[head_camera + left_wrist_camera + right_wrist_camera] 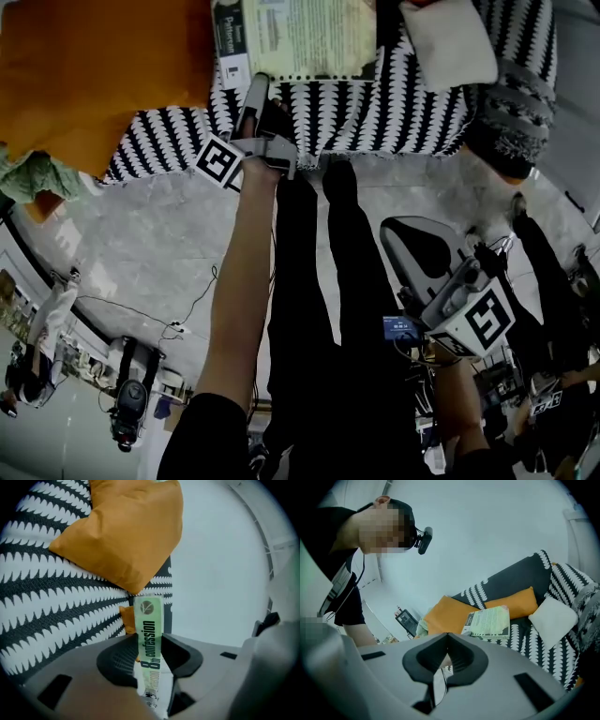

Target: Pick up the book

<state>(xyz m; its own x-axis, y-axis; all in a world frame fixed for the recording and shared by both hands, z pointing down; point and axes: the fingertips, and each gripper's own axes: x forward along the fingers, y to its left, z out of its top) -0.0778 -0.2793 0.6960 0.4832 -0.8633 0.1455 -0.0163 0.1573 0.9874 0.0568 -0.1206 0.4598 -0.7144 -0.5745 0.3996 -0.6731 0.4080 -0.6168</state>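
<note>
The book (298, 36), pale green with a dark spine, is at the top of the head view over the striped sofa (375, 112). My left gripper (257, 94) reaches up to it and is shut on its near edge. In the left gripper view the green spine of the book (149, 630) stands upright between the two jaws of the left gripper (149, 644), which press on it. From the right gripper view the book (490, 622) shows tilted in front of the orange cushions. My right gripper (412, 246) hangs low at the right, shut and empty (447, 637).
A large orange cushion (94, 75) lies left of the book and a white cushion (450, 42) to its right. The person's dark-trousered legs (319, 309) stand before the sofa. A cable and a camera on a stand (127, 408) are on the grey floor at the left.
</note>
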